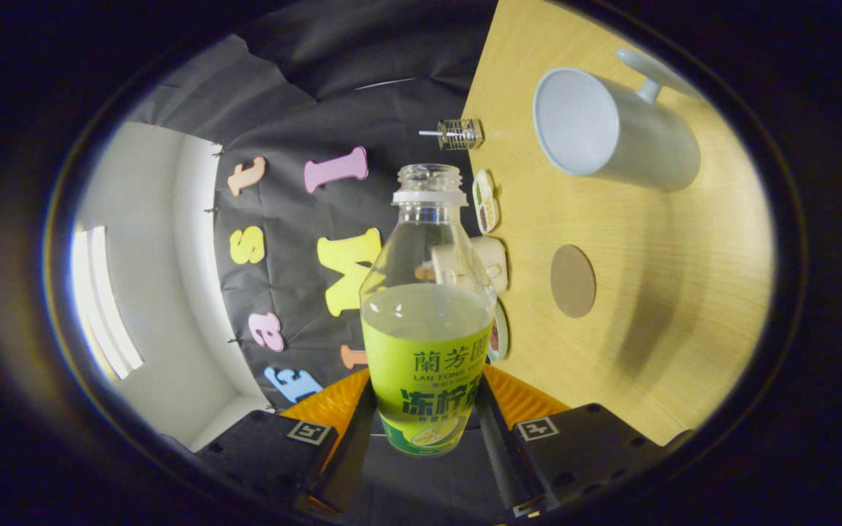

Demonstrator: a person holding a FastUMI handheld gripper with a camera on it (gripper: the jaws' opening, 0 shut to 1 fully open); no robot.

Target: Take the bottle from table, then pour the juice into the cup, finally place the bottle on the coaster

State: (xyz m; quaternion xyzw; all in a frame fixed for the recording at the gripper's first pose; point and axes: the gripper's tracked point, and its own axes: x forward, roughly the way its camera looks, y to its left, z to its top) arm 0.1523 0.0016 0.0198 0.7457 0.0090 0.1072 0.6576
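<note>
Firmly, fingers [425,416] clamp bottle [427,314] (uncapped).

The gripper [427,409] is closed on a bottle [427,321], with both fingers pressed to its sides. Bare table [655,351] is seen around the coaster [573,281], which lies well apart from the cup [611,131]. Small items [487,201] are crowded along the table's far edge beside the wall.
</note>
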